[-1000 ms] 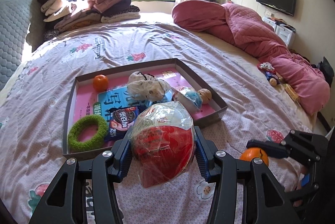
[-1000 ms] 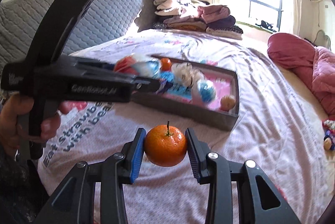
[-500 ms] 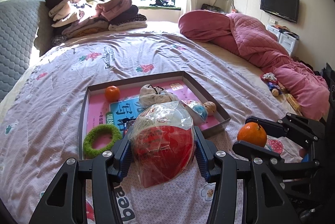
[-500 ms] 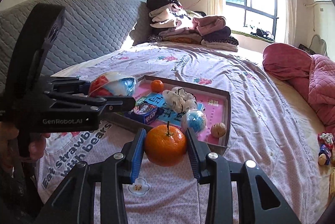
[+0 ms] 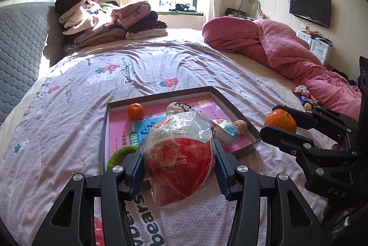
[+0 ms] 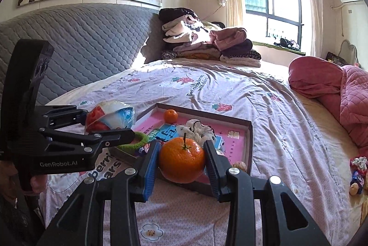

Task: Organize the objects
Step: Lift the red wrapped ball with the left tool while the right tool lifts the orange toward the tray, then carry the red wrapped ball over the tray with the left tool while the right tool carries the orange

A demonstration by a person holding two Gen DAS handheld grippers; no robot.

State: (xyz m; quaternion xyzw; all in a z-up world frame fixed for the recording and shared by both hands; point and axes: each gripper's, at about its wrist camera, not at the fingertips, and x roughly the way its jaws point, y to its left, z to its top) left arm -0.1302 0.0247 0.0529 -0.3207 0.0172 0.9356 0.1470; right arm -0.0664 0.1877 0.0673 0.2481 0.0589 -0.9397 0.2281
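My left gripper (image 5: 178, 165) is shut on a red and white ball wrapped in clear plastic (image 5: 179, 154), held above the bed just in front of the shallow tray (image 5: 230, 105). To its right my right gripper (image 6: 181, 162) is shut on an orange tangerine (image 6: 181, 159), also off the bedsheet near the tray (image 6: 249, 131). The wrapped ball (image 6: 110, 117) and the tangerine (image 5: 280, 120) each show in the other hand's view. In the tray lie another tangerine (image 5: 135, 111), a green ring (image 5: 119, 155), a white cloth toy (image 5: 178, 108), a blue wrapped ball (image 5: 226, 131), a walnut (image 5: 240, 124) and a book.
A strawberry-print sheet (image 5: 149, 68) covers the bed. Folded clothes (image 5: 110, 22) are stacked at the headboard end and a pink quilt (image 5: 283, 48) lies bunched on the right. Small wrapped toys (image 6: 357, 172) lie loose right of the tray. A hand (image 6: 34, 181) holds the left gripper's handle.
Both grippers have risen with their loads and tipped upward, so the tray sits lower and farther in view. The grips are the same.
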